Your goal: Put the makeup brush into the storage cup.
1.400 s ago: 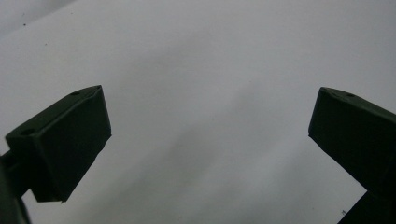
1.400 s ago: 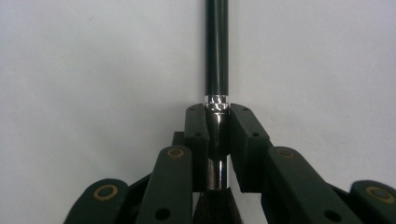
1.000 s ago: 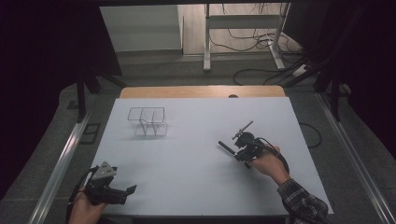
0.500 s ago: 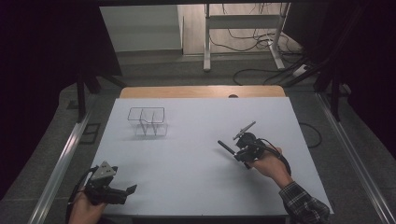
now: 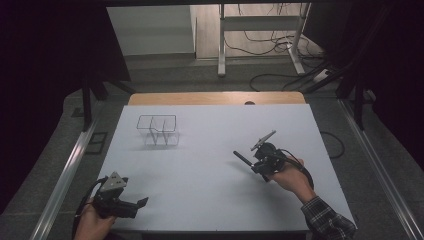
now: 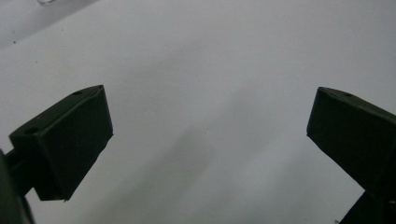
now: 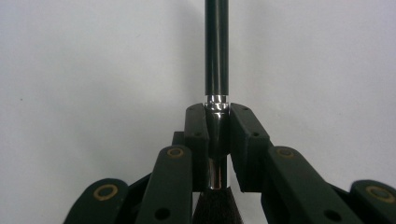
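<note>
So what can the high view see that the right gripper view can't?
The high view takes in the clear holder with a dark rim at the far left of the table, the open left gripper at the near edge, and the floor with its cables. The right gripper view gives the close-up: a silver band on the black rod, with the pads squeezing just below it. Both show the right gripper shut on that rod over the white tabletop.
</note>
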Action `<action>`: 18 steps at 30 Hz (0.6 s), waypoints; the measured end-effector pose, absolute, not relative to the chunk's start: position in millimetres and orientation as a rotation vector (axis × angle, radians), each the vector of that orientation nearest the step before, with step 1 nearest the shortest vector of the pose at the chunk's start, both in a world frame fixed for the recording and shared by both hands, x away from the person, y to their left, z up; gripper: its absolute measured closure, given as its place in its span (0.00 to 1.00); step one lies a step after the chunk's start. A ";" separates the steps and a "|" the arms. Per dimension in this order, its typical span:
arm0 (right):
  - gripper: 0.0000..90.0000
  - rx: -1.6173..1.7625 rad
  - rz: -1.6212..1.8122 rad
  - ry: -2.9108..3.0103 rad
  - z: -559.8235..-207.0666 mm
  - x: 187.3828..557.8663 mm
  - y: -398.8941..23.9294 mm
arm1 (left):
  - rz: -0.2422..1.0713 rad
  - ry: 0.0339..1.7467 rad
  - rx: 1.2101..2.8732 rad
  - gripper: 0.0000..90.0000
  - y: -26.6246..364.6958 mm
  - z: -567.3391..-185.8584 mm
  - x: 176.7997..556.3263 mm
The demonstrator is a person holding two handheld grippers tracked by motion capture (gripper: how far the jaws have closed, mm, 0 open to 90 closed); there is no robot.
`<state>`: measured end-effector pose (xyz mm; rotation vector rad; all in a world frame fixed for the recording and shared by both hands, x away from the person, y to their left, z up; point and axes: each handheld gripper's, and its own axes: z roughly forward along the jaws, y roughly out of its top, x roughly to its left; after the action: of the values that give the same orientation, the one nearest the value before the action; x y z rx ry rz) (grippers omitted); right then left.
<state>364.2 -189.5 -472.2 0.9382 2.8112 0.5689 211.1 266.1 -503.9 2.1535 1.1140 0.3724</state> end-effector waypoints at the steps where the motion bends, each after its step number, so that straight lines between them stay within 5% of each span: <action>1: 0.86 0.934 0.573 2.810 -472.0 364.2 -189.7 | 0.372 1.117 2.150 0.01 266.1 -504.0 211.6; 18: 0.86 0.925 0.601 2.828 -466.5 362.3 -192.7 | 0.344 1.079 2.141 0.02 255.0 -502.0 227.8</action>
<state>362.3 -192.7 -466.5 0.9252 2.8278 0.6007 227.8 255.0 -502.0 2.1413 1.0790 0.3438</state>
